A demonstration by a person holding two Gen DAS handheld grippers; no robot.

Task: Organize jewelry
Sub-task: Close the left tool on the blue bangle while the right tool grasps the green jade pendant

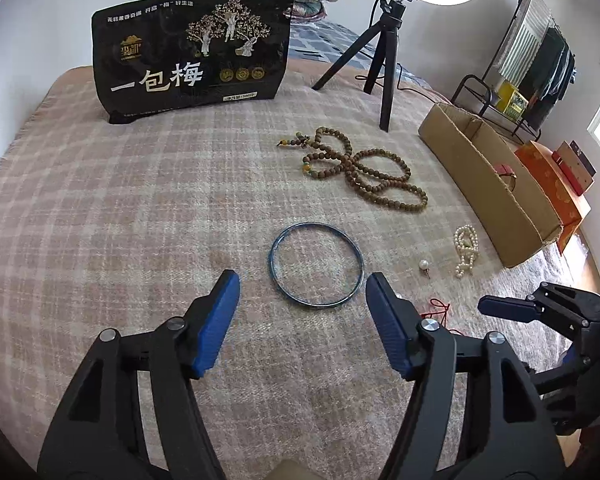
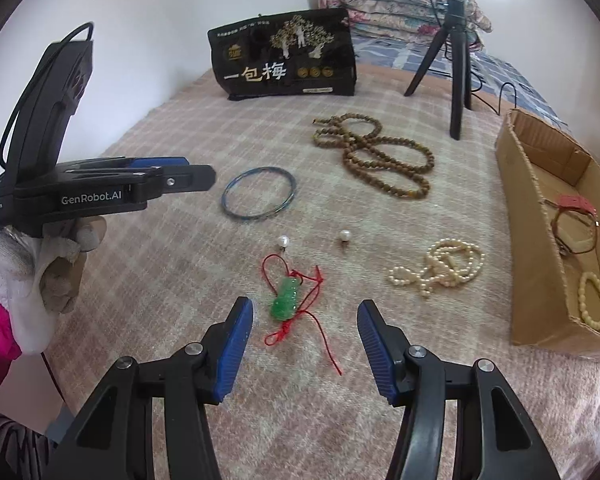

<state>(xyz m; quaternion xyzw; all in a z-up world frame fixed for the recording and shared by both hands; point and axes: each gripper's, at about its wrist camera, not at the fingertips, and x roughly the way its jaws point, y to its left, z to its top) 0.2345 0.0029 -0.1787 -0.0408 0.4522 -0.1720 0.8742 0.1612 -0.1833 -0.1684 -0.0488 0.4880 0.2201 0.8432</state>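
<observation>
on the bed's plaid blanket [image 2: 160,152] loose jewelry lies scattered, likely laid out for sorting into the cardboard box [image 2: 540,300] at the right, which already holds a cream bracelet [image 2: 592,300] and a red-corded piece [image 2: 576,220]. left claw [image 1: 302,292] spread and empty, just short of the blue bangle [image 1: 316,266], probably its pick. right claw [image 2: 305,318] spread, empty, the green jade pendant [image 2: 286,300] on red cord lying between its tips. two pearl earrings [image 2: 344,236], a pearl strand [image 2: 440,266] and wooden beads [image 2: 380,160] wait beyond. the trailing cord could snag; the tripod [image 2: 456,68] and snack bag [image 2: 284,60] stand well apart.
</observation>
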